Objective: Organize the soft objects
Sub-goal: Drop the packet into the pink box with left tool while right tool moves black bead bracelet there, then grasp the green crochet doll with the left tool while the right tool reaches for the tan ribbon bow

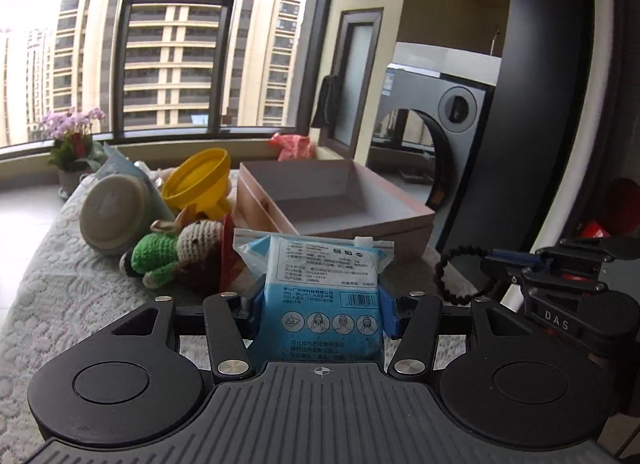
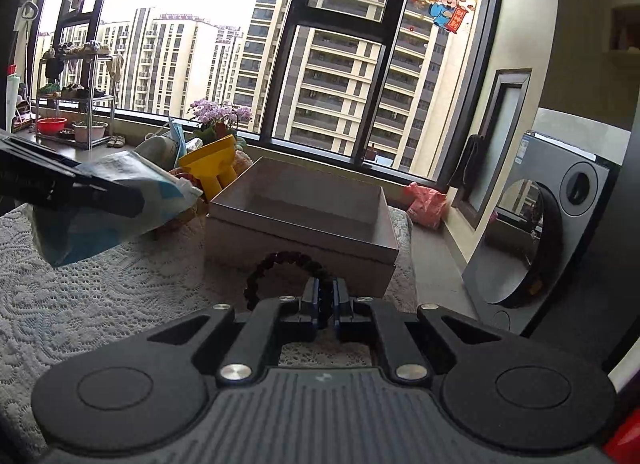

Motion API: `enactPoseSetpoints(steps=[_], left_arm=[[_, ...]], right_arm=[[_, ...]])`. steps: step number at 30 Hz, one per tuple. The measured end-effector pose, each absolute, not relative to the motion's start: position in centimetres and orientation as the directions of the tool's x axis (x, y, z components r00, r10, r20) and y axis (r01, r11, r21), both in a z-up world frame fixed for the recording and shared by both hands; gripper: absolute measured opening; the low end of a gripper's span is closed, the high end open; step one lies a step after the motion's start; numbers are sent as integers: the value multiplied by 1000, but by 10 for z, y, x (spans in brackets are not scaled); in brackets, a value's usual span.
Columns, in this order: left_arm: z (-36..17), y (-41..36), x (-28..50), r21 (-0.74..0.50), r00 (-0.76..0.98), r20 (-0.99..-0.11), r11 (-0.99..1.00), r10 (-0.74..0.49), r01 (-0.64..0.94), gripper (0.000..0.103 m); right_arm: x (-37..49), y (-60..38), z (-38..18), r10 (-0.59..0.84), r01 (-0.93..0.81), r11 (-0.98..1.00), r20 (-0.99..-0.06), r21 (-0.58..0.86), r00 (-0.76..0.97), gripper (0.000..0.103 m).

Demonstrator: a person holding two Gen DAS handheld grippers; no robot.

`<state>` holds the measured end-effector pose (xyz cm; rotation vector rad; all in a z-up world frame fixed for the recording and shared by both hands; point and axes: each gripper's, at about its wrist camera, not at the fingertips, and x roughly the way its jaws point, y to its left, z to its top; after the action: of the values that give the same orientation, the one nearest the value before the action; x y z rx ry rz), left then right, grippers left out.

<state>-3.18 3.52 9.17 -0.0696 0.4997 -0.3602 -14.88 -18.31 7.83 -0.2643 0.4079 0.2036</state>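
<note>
My left gripper is shut on a blue and white sealed packet, which stands upright between its blue pads above the lace-covered table. Off to the right, my right gripper is shut on a loop of dark beads. In the right wrist view, that bead loop arcs up from the shut right gripper, just in front of an open pinkish box. The left gripper with the packet hangs to the box's left. The box holds nothing that I can see.
A crocheted green and beige toy, a yellow funnel-like piece and a round grey container lie in a pile left of the box. A red plastic bag lies behind it. A washing machine stands on the right and potted flowers by the window.
</note>
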Motion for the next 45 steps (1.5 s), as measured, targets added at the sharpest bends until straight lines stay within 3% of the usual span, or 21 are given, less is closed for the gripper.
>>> enactPoseSetpoints(steps=[3,5,10,12,17,23,24,25,27,32,35,37,45], left_arm=[[125,13,19,-173,849,-386,933,-360,317,60],[135,3,65,-254,846,-369,918,-384,306,61],[84,-19,156,-401,719,-578,902,-387,163,59],[75,-17,159,-372,749,-565,917,-345,142,59],[91,11,111,-365,854,-395,911,-338,192,59],[88,43,40,-302,892,-356,938,-278,171,59],[84,49,33,-294,890,-374,944,-260,153,59],[81,55,28,-286,887,-393,949,-242,132,59],[73,68,21,-271,878,-429,957,-214,101,59],[52,99,2,-169,860,-485,982,-160,88,59],[42,107,0,-140,859,-489,986,-149,91,59],[40,113,1,-157,865,-475,983,-161,96,59],[50,139,48,-264,863,-450,957,-230,117,59]], right_arm=[[-152,-203,79,146,-222,961,-383,-164,912,7],[-149,-211,76,155,-219,967,-379,-132,912,7],[-142,-230,64,155,-201,977,-401,-75,903,7],[-142,-235,62,145,-188,980,-410,-67,901,7],[-129,-247,69,170,-192,981,-408,-14,897,7],[-30,-229,125,250,-217,967,-359,132,899,9],[-9,-226,131,288,-246,957,-366,156,885,19],[15,-222,136,332,-284,942,-390,178,859,42],[41,-218,137,344,-279,937,-413,211,843,59],[27,-202,111,263,-249,964,-449,93,854,60],[-12,-180,88,261,-303,953,-469,-15,844,68],[-35,-165,75,274,-350,934,-479,-76,834,76],[-61,-109,69,392,-501,862,-529,-74,752,77]])
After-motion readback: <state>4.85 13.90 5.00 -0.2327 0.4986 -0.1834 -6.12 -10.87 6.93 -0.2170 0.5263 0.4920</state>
